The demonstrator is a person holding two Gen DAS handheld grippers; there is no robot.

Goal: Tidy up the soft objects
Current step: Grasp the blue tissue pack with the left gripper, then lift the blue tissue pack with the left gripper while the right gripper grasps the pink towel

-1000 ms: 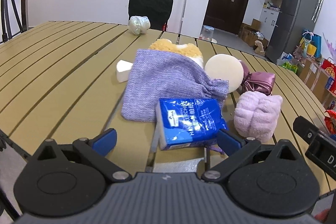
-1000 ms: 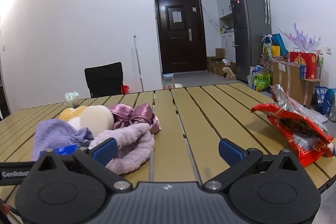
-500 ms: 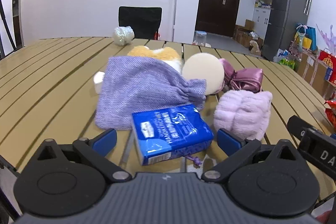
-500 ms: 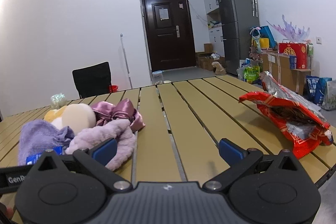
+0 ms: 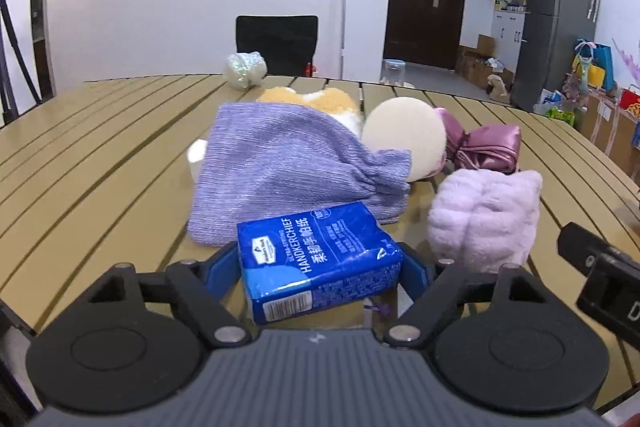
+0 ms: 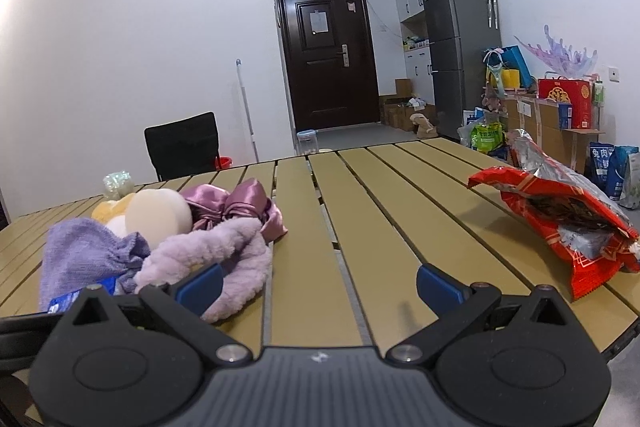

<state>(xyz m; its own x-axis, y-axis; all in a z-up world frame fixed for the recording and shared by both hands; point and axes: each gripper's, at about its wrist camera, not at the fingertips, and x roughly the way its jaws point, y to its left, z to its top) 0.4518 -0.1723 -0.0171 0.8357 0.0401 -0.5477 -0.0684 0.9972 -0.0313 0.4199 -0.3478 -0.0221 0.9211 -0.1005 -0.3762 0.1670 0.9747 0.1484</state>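
Note:
My left gripper (image 5: 320, 267) is shut on a blue tissue pack (image 5: 318, 265), its blue pads pressed against both sides. Behind the pack lies a purple knit pouch (image 5: 288, 171), with an orange-and-white plush (image 5: 316, 101), a cream round sponge (image 5: 404, 139), a pink satin bow (image 5: 488, 147) and a fluffy lilac headband (image 5: 486, 219) around it. My right gripper (image 6: 318, 281) stands open over bare table slats, with the lilac headband (image 6: 216, 259) just left of its left finger. The same pile shows at the left of the right wrist view.
An open red snack bag (image 6: 560, 223) lies at the table's right edge. A shiny white bundle (image 5: 246, 71) sits at the far side near a black chair (image 5: 276, 43). The slatted wooden table (image 6: 376, 207) is bare between pile and bag. A fridge and boxes stand behind.
My left gripper closed in on the tissue pack and its fingers shut on it. The right gripper shifted slightly and stayed open.

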